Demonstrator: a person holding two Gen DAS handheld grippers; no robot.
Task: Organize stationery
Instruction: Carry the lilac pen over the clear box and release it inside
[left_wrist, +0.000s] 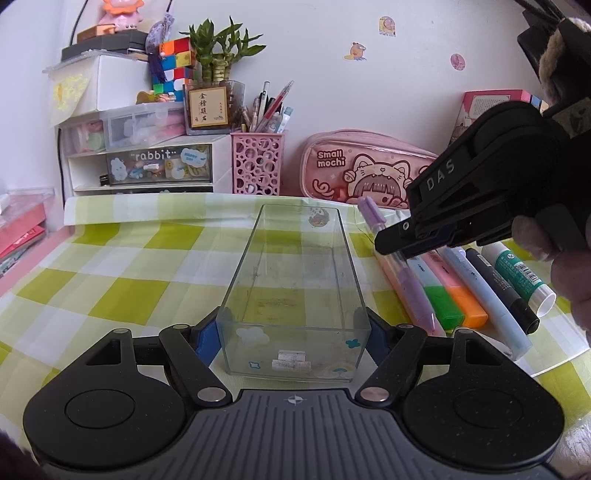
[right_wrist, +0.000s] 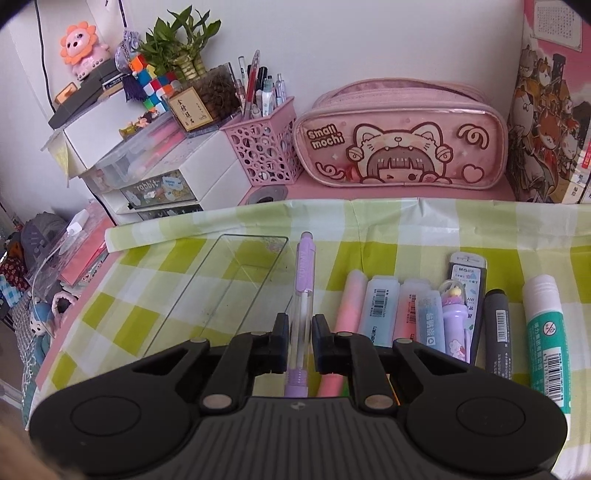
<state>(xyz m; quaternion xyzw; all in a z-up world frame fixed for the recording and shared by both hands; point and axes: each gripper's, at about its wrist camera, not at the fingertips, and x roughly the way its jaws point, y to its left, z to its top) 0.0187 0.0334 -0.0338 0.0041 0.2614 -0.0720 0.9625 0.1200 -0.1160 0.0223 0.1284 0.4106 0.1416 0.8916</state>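
At the upper left of both views we see white drawers (right_wrist: 155, 173) stacked against the wall, with a pink pen cup (right_wrist: 264, 149) just to their right and a pink pencil case (right_wrist: 400, 136) further right.

Lower down, on the green checked cloth (left_wrist: 110, 266), our left gripper (left_wrist: 293, 328) clamps the near end of the clear tray (left_wrist: 295, 273), one blue pad against each side wall. The tray stands at the centre of the left wrist view and holds only a couple of small white pieces at its near end.

Just right of the tray in the right wrist view, our right gripper (right_wrist: 300, 338) is closed on the purple pen (right_wrist: 303, 291), pinching its clear barrel; the pen points away towards the pencil case.

Further right, side by side on the cloth, lie the highlighters (right_wrist: 380, 310), a small purple toy-topped item (right_wrist: 456, 325), a lead case (right_wrist: 467, 273), a black marker (right_wrist: 498, 332) and, at the right edge, the glue stick (right_wrist: 546, 332).
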